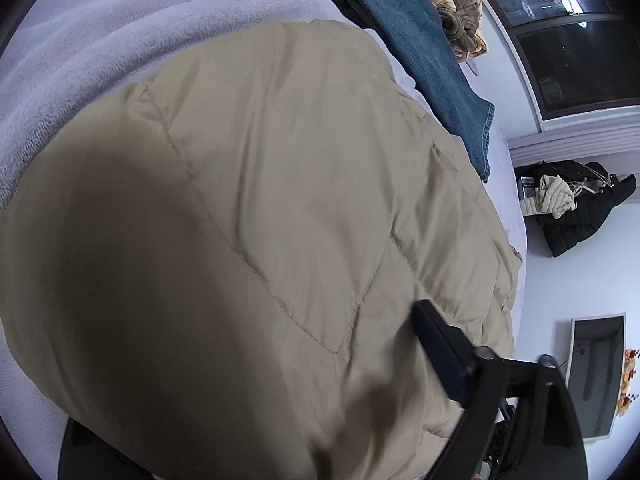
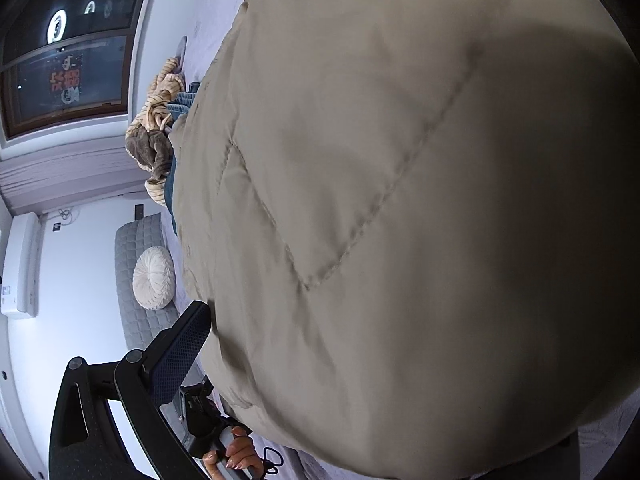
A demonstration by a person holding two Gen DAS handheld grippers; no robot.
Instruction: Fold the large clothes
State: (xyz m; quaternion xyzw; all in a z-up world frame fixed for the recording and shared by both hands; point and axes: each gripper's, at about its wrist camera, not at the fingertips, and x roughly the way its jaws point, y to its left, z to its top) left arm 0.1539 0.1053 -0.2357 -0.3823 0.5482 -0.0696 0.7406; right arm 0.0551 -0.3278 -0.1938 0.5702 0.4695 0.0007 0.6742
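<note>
Beige quilted jacket [image 1: 280, 200] bulges between both claws; left claw [image 1: 280, 420] half-spread, right claw [image 2: 400, 380] wide, grip unclear.

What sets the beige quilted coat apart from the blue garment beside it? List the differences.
The beige quilted coat is puffy with stitched seams; the blue garment looks flat and denim-like.
The coat fills most of the view; the blue garment shows as a narrow strip at its far edge.
In the right wrist view the coat hides nearly all of the blue garment.
Both lie on the pale lilac blanket.
</note>
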